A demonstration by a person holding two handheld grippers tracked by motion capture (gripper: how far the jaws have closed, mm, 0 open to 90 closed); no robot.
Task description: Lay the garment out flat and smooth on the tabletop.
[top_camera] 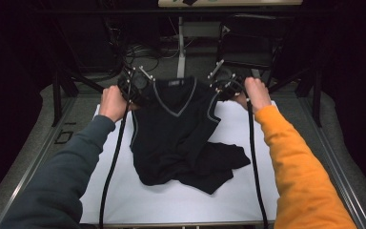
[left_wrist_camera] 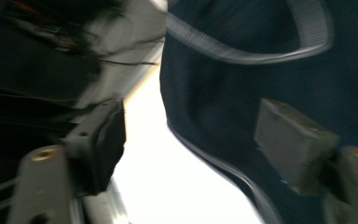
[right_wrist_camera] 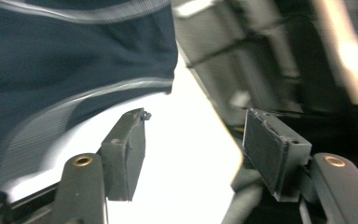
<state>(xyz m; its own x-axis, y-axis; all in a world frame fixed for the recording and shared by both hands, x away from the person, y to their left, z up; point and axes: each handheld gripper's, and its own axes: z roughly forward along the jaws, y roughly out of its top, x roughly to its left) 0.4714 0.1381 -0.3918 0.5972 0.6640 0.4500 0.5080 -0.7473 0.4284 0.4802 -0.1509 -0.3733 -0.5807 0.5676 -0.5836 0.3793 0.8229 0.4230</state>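
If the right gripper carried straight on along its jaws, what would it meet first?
Likely the bare white table sheet: the open right gripper has nothing between its jaws. The dark vest lies off to one side, though depth is unclear.

Table (top_camera: pixel 124 200): white top, dark metal rails along both sides. One thing on it: a black V-neck vest (top_camera: pixel 181 138) with grey trim, neck end toward the far edge, lower half bunched and folded over toward the right. Two black cables (top_camera: pixel 110 167) cross the top.
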